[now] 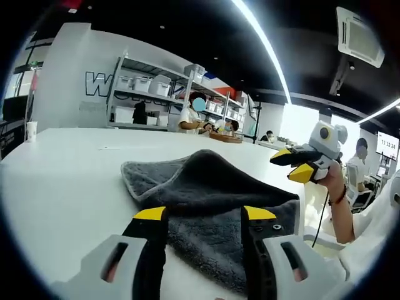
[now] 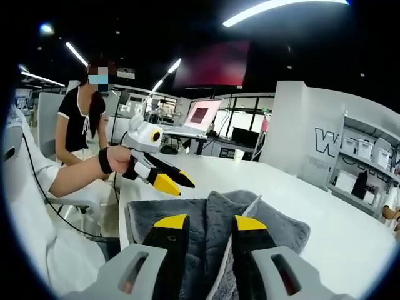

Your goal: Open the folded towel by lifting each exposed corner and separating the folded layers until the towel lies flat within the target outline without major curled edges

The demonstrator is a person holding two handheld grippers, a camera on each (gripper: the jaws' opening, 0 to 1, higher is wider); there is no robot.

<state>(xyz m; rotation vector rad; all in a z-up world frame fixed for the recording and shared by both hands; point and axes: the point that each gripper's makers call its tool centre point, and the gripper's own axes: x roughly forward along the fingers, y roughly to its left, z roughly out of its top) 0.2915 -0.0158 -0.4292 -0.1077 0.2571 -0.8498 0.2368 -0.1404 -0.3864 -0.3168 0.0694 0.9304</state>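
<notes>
The left gripper [image 1: 204, 215] hangs low over the near edge of the grey towel [image 1: 212, 187], its yellow-tipped jaws spread with a clear gap and nothing between them; it looks poised to come down on a fold rather than already gripping one. The right gripper [image 2: 209, 224] sits over the opposite side of the towel, its jaws parted by a narrower gap, also holding nothing, with the pale edge of a fold running up between them. Each gripper shows in the other's view, raised above the table, and there too the jaws stand apart.

The towel lies on the white table [image 1: 69, 181], near the corner where the person sits, folded into at least two layers: an upper flap humps over a lower one whose hemmed corner sticks out toward the far side. I can make out no target outline on the tabletop. Judging from the bunched layers, unfolding has hardly begun, and the exposed corners are probably why both grippers approach from opposite sides.

Behind the table, shelving with storage bins [image 1: 156, 84] lines the wall.
</notes>
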